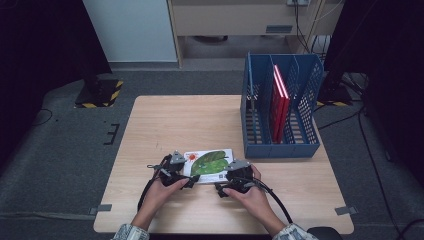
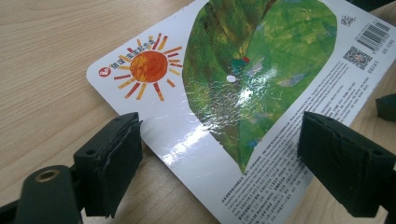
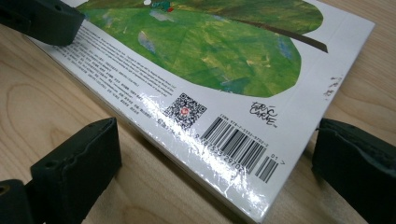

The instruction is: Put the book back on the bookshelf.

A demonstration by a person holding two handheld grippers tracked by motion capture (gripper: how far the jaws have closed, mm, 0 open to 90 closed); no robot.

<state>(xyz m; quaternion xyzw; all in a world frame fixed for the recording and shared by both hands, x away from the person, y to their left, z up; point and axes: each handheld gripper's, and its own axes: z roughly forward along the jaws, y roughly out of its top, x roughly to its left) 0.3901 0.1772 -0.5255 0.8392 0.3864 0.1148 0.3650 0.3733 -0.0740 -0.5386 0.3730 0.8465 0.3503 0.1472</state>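
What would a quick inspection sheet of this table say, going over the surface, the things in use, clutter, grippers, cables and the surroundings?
Surface: light wooden table, tape tabs at its near corners.
Job's things: picture book with a green leaf and orange sun, lying flat near the front edge, back cover with barcode up.
Clutter: blue file rack at the right rear, red book standing upright in it.
Grippers: left gripper and right gripper both open, jaws either side of the book's near corners, pads not pressing.
Cables: black cable trailing from each gripper toward the person.
Surroundings: grey carpet, hazard-striped stand base, dark curtains, more cables at the right.
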